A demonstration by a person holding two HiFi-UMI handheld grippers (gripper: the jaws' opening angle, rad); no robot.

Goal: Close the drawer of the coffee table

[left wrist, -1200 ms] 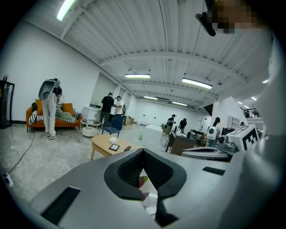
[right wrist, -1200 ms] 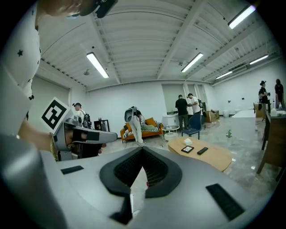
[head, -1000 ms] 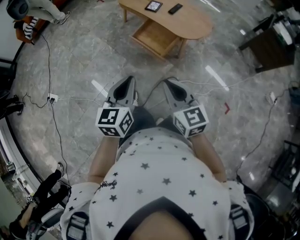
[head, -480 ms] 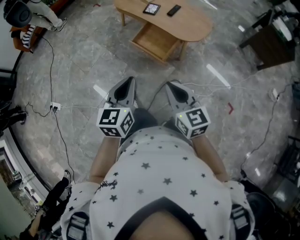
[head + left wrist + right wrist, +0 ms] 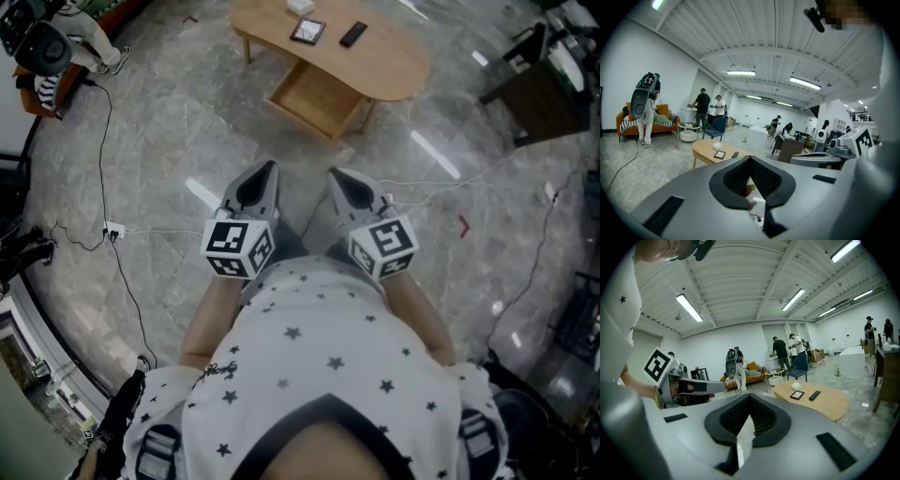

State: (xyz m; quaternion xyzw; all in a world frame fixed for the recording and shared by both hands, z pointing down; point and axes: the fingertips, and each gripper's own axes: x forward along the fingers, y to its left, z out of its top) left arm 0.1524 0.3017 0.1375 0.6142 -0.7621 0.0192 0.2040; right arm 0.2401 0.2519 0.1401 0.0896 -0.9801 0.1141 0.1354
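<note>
While the drawer (image 5: 317, 96) stands pulled out of the low wooden bench (image 5: 398, 58), open side toward the person, both grippers hang well apart from it, close to the person's body.

Gripper state:
- The left gripper (image 5: 265, 168) has its jaws pressed together at the tips, with nothing between them.
- The right gripper (image 5: 335, 174) has its jaws pressed together likewise and holds nothing.

Hidden or unclear:
- In both gripper views the gripper bodies hide the drawer, and only the bench top shows.
- The white box (image 5: 300, 5) is cut off by the upper edge of the head view.
- The face of the square framed object (image 5: 307, 32) cannot be made out.
- The star-print shirt (image 5: 319, 375) covers the upper arms.
- Persons (image 5: 780, 352) stand in the background of both gripper views, too small to detail.

Writing:
- The script on the shirt hem (image 5: 217, 368) is too small to read.
- Each marker cube face carries a black-and-white square pattern.

Counts:
- One drawer is in view.
- Three items lie on the bench: the white box, the framed object and one black remote (image 5: 353, 34).
- There are two marker cubes, one on the left (image 5: 238, 248) and one on the right (image 5: 382, 246).
- One white socket block (image 5: 114, 230) lies on the grey stone floor (image 5: 187, 112), with cables running from it.
</note>
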